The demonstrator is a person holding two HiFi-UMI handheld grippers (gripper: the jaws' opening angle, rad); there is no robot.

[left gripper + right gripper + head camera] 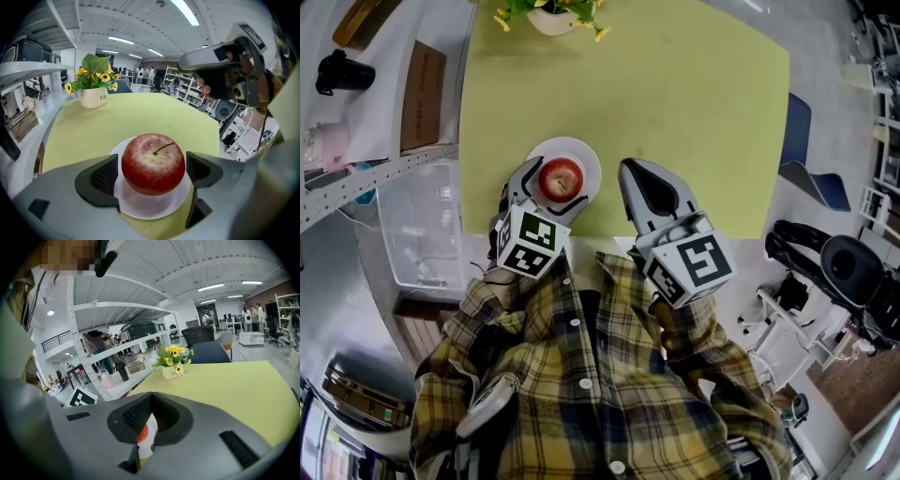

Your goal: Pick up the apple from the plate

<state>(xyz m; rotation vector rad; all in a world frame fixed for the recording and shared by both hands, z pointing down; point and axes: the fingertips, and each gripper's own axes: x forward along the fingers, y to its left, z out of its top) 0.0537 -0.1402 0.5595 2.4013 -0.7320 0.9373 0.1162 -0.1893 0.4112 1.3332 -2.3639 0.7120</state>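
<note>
Red apple (153, 164) w/ short stem sits upright on small round white plate (140, 208), near edge of pale yellow-green table (694, 112), left of centre. In head view it's just beyond the person's yellow plaid shirt (581, 394).

Left gripper (152, 172): jaws spread, one each side of the apple, approx level w/ its widest part. Black ribbed pads (105, 176) lie just beside the skin on both sides; can't tell if they actually touch. Apple looks seated on the plate, and plate rim shows below and between the jaws. The gripper's marker cube (530, 242) is at near table edge.

Right gripper (147, 425): jaws pressed together, nothing pinched. Only a thin slit is left btwn the pads, thru which a sliver of red apple and white plate shows. It hangs above the table just right of the plate, apart from it, tips pointing far. Its marker cube (694, 262) is over the near table edge. Left gripper view shows it up at right, w/ fingers wrapped on the handle.

Far side of table: white pot of yellow flowers w/ green leaves (93, 96), well apart from the plate. Left of table: white shelf unit w/ a black mug (342, 72), and a clear plastic bin (417, 225) lower down.
</note>
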